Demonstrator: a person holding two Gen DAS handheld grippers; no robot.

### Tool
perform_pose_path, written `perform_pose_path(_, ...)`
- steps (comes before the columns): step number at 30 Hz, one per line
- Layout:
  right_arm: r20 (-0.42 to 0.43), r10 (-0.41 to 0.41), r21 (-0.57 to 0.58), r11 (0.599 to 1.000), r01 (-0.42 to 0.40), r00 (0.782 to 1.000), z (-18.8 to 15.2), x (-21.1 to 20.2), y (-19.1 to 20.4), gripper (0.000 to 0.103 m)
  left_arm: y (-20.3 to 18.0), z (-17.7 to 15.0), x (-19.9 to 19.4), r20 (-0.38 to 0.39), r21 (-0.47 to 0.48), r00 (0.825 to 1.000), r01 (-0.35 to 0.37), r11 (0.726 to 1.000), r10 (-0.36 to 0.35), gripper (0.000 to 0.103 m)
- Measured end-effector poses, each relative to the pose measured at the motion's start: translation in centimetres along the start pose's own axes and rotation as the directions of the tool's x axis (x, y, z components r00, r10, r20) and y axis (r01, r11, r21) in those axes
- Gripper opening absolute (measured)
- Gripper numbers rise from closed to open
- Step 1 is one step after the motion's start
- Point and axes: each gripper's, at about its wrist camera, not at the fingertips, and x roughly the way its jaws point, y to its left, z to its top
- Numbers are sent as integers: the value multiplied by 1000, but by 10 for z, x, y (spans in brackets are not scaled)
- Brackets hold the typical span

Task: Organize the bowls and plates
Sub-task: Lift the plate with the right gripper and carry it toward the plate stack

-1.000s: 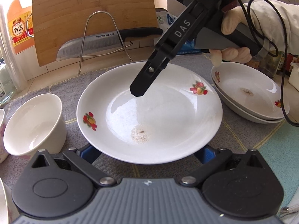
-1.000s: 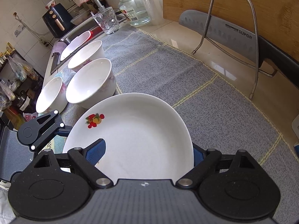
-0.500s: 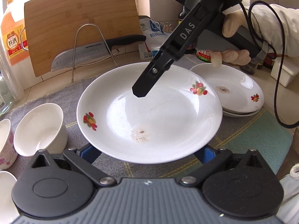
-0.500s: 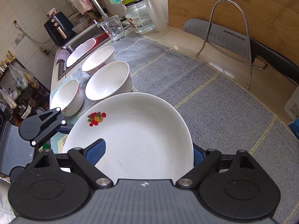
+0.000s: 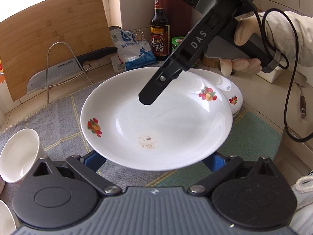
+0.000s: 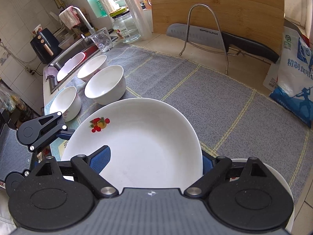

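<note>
White plate clamped by both tongs, left and right; keep level, lower centred onto stacked plates.

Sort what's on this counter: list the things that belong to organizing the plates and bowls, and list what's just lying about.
Belongs to the job:
- white fruit-print plate, held by both grippers
- stacked white fruit-print plates behind it
- three white ceramic bowls

Just lying about:
- bamboo cutting board
- steel kitchen knife on a wire rack
- dark vinegar bottle
- blue-and-white salt bag
- clear glass jar
</note>
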Motion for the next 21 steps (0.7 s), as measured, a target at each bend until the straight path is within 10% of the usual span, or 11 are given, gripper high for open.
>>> perform_pose_path(21, 47, -137, 180, 976, 127, 989, -67, -53, -39, 94, -27, 23, 42, -15, 128, 985, 172, 977, -171, 102)
